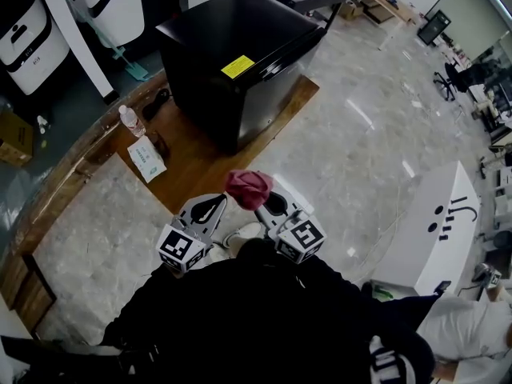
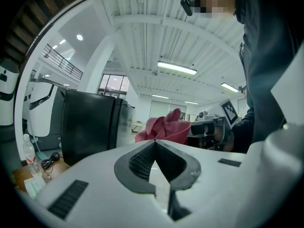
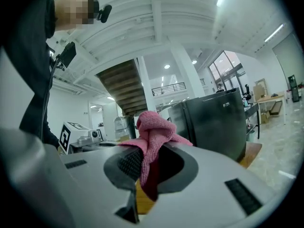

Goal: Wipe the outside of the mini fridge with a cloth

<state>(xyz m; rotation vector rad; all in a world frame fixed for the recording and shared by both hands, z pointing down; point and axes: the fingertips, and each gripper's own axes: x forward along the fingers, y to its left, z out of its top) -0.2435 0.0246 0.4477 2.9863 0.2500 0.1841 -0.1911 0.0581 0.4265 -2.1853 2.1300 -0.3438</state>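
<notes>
Holding the pink cloth (image 3: 152, 137) clamped in our right gripper (image 3: 147, 160), we keep a wad of it standing above the jaws, so that fabric and not plastic should meet the surface; our left gripper (image 2: 154, 144) has its jaws together on nothing, and we judge it a spare for steadying; both are held close to our body, side by side, with the cloth between their tips in the head view; the black mini fridge (image 1: 240, 62) stands well apart from us on a wooden platform (image 1: 200, 162), door shut, a water bottle (image 1: 131, 121) near its left side; no wiping has begun, we judge; the next move calls for carrying the cloth forward to the top or the near face.
</notes>
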